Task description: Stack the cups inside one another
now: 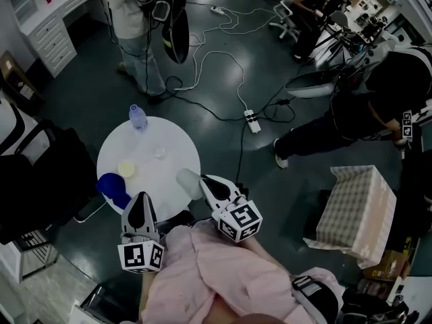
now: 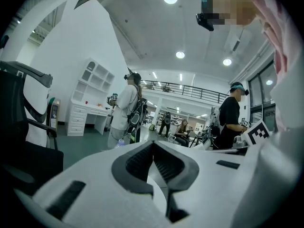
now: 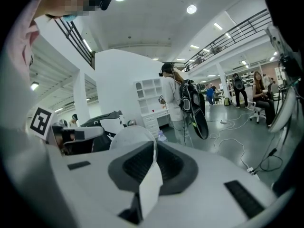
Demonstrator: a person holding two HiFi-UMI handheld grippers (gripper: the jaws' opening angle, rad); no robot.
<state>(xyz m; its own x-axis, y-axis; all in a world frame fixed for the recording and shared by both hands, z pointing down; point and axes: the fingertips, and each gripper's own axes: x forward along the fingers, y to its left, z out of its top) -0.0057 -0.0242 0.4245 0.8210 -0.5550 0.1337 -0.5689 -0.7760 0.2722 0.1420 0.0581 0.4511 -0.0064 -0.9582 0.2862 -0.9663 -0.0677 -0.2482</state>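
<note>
A round white table (image 1: 172,137) bears a clear cup (image 1: 160,152) near its middle and a pale yellow cup (image 1: 126,169) to its left. A blue cup (image 1: 113,186) sits at the table's near left edge. My right gripper (image 1: 202,179) (image 3: 153,148) is shut on the wall of a white cup (image 1: 188,180) (image 3: 132,136), held at the table's near right edge. Just right of the blue cup and apart from it, my left gripper (image 1: 141,199) (image 2: 153,146) is shut with nothing seen between its jaws.
A water bottle (image 1: 138,117) stands at the table's far edge. A black chair (image 1: 40,174) is at the left and a checked cloth-covered box (image 1: 358,204) at the right. Cables and a power strip (image 1: 252,121) lie on the floor. A person (image 1: 138,32) stands beyond the table.
</note>
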